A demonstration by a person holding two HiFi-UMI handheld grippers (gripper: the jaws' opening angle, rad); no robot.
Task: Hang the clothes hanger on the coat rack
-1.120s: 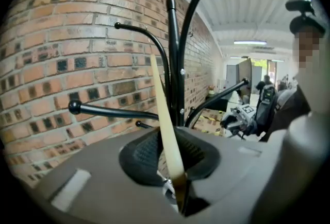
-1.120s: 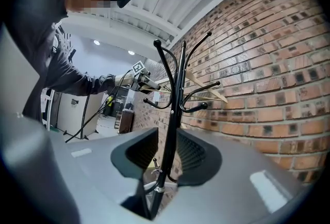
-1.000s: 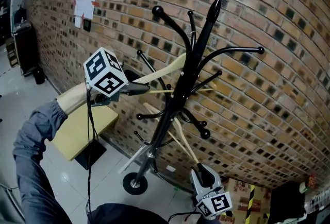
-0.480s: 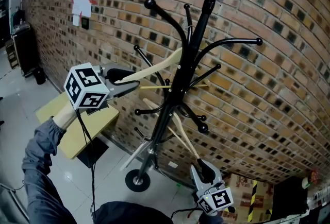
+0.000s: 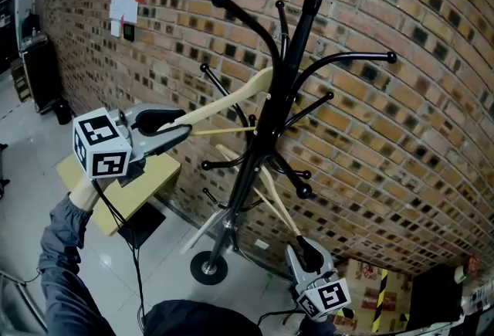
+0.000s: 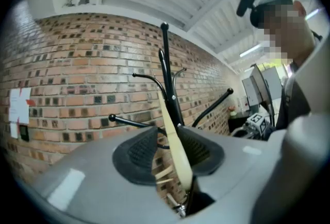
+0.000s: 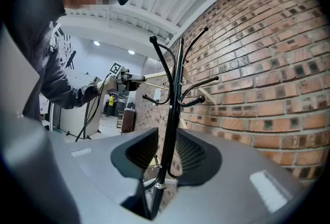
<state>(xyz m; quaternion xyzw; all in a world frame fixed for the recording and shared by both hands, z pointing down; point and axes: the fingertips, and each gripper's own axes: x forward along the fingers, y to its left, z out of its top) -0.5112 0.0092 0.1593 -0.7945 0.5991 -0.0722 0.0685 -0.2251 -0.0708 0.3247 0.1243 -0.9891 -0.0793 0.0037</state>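
The black coat rack (image 5: 266, 134) stands before a brick wall. A pale wooden hanger (image 5: 224, 104) rests high on it by the pole, one arm reaching left. My left gripper (image 5: 174, 126) is at that arm's tip. Its jaws are opening, and in the left gripper view the hanger (image 6: 175, 151) runs between the pads with a gap on one side. My right gripper (image 5: 309, 256) is held low, right of the rack's foot. In the right gripper view its pads stand apart and the rack's pole (image 7: 175, 104) shows through the gap, further off.
More pale wooden bars (image 5: 266, 199) hang lower on the rack. A yellow tabletop (image 5: 131, 188) sits under my left arm. The rack's round base (image 5: 208, 269) is on the tiled floor. A white paper (image 5: 123, 4) is on the wall, with cardboard boxes (image 5: 363, 288) at the lower right.
My left gripper has slid left and down along the hanger's arm, away from the pole, and its jaws have widened. The right gripper has kept still.
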